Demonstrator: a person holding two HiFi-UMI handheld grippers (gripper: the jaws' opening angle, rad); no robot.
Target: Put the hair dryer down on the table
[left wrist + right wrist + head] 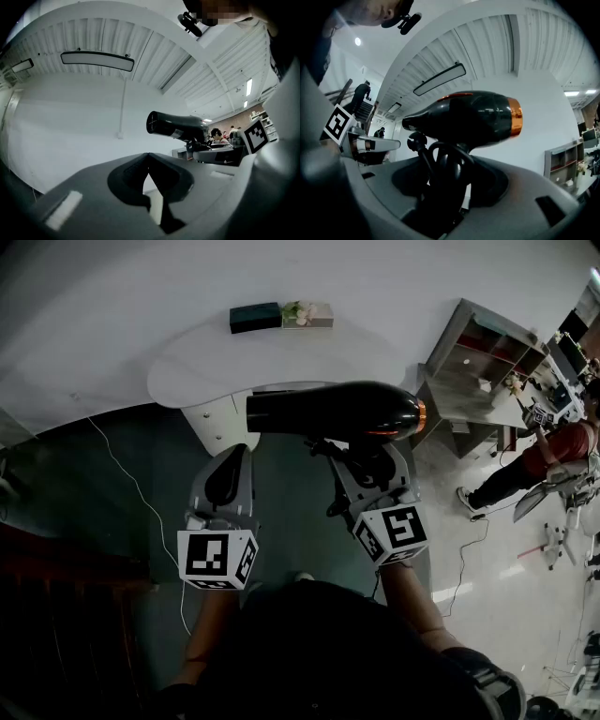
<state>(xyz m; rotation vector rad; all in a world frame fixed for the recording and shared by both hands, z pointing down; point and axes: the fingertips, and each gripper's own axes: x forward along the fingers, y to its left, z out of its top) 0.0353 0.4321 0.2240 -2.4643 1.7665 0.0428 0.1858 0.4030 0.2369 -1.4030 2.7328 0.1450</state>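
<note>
We have the hair dryer up in the air, just short of the near edge of the white table. Its barrel lies level, with the open nozzle to the left and the orange ring to the right. Our right gripper is clamped on its handle from below, which we judge the right place to hold it: narrow, stiff and easy to pinch. The shell looks like hard, glossy plastic, so it should not give but may slip or twist. With the barrel above the grip it is probably top-heavy and will want to roll. The cord loops beside the handle and could snag. Our left gripper hangs to the left with its jaws together on nothing. The small boxes sit at the table's far side.
</note>
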